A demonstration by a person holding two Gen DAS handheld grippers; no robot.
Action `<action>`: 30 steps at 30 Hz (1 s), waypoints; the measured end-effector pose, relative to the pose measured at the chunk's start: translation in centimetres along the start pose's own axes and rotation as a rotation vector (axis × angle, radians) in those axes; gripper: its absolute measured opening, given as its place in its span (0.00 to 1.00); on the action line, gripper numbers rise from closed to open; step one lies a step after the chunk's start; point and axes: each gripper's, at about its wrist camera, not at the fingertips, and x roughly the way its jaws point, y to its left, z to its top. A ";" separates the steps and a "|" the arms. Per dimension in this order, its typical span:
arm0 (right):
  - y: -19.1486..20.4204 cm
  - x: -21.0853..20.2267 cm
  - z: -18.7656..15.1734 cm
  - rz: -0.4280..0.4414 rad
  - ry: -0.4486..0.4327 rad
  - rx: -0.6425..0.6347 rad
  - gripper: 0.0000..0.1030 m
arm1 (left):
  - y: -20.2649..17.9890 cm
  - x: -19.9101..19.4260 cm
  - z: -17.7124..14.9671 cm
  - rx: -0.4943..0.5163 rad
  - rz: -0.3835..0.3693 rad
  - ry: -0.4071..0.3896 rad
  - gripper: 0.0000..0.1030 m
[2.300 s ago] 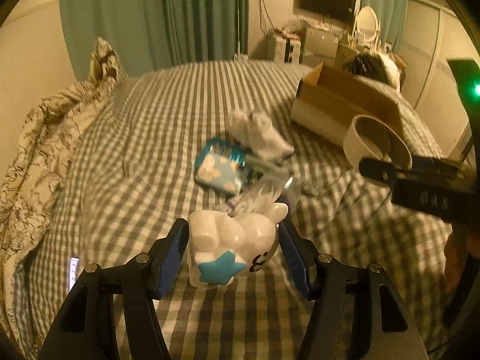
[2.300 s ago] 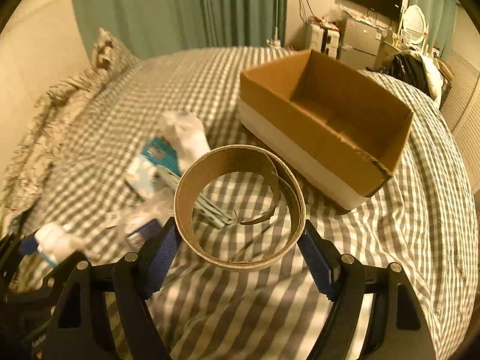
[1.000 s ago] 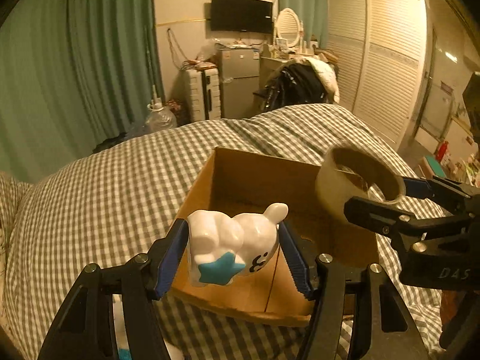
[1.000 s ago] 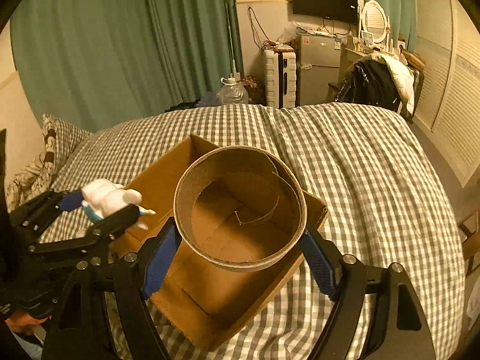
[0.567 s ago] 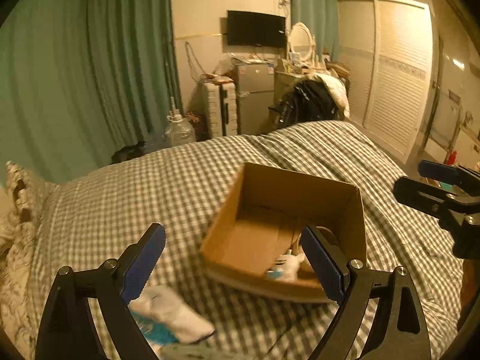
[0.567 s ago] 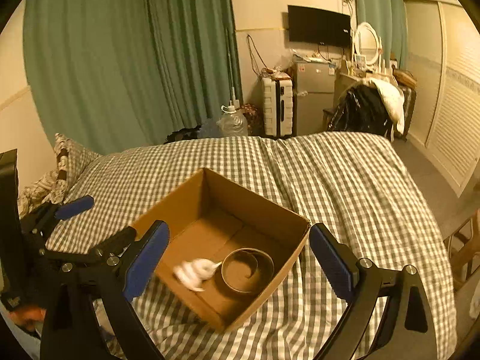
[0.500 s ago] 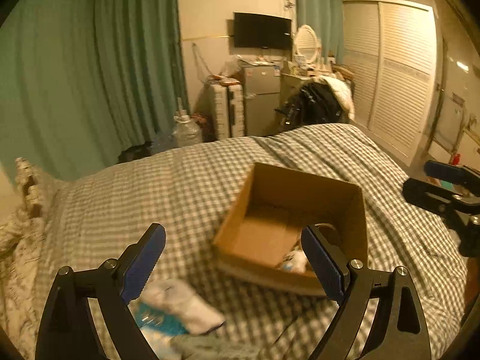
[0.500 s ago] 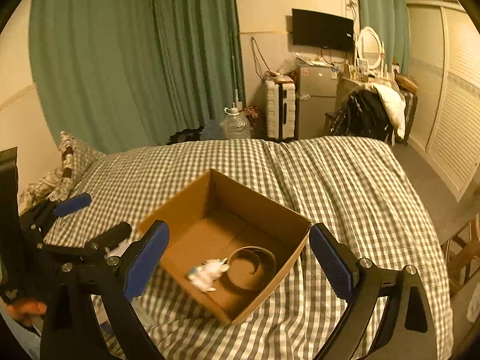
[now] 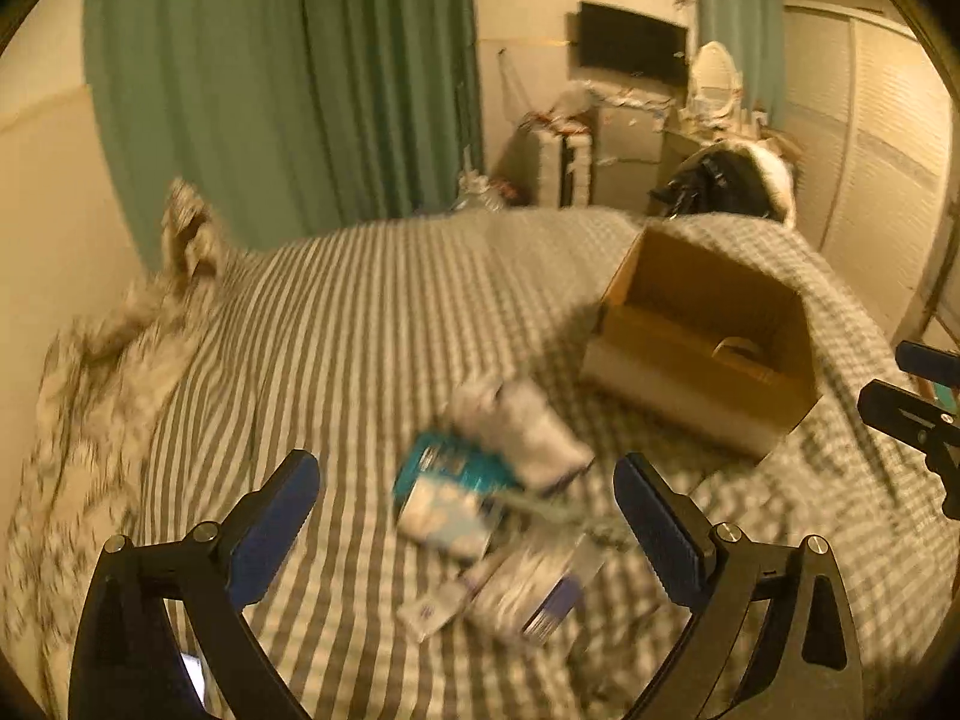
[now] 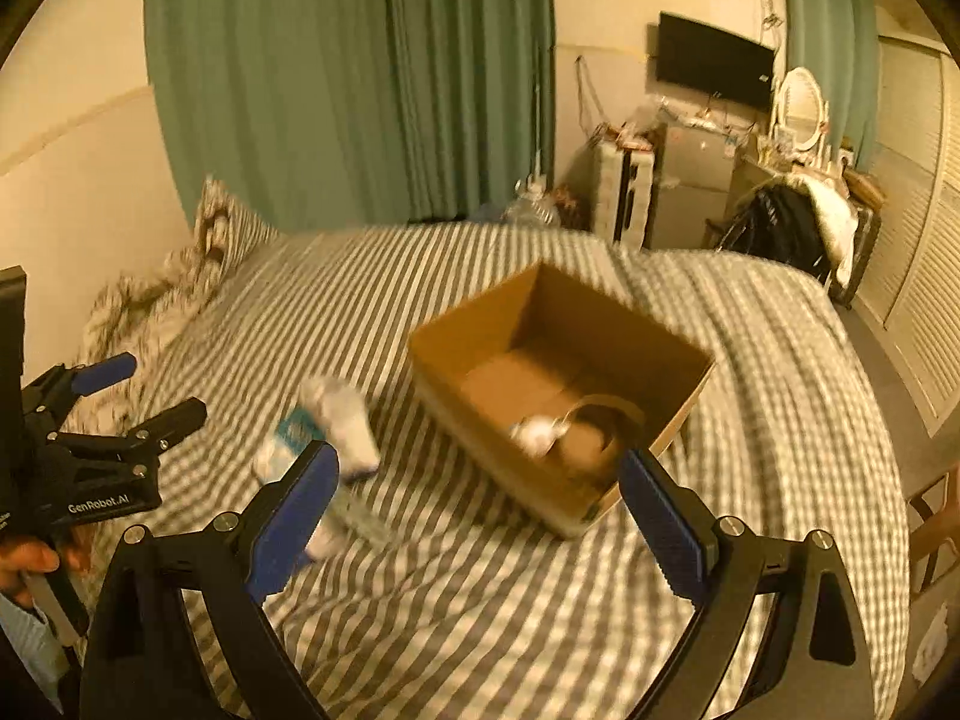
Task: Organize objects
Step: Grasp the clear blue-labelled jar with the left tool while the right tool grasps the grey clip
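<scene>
While both tongs gape empty, the tidying stands partly done.
Left tongs [image 9: 467, 501] hang spread above the leftover heap on the bed [image 9: 336, 324]: white socks [image 9: 528, 426], a teal packet [image 9: 447, 489], a blurred wrapper [image 9: 528, 591]; right tongs [image 10: 477, 504] are likewise parted. Well beyond, the cardboard box [image 10: 480, 420] already holds the tape ring [image 10: 600, 426] and white toy [image 10: 537, 432].
</scene>
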 end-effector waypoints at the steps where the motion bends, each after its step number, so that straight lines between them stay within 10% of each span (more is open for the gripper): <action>1: 0.6 0.7 -0.6 0.009 0.017 -0.009 0.92 | 0.3 0.5 -1.3 -0.010 0.024 0.012 0.98; 13: 3.7 11.4 -5.2 0.065 0.292 0.029 0.92 | -1.5 5.8 -8.2 0.005 -0.018 0.198 0.98; 24: 2.4 13.6 -5.5 0.095 0.350 0.118 0.92 | -5.2 11.5 -8.3 0.142 -0.114 0.343 0.98; 30: 2.3 14.0 -5.7 0.093 0.364 0.124 0.92 | -4.5 12.8 -8.6 0.095 -0.148 0.401 0.77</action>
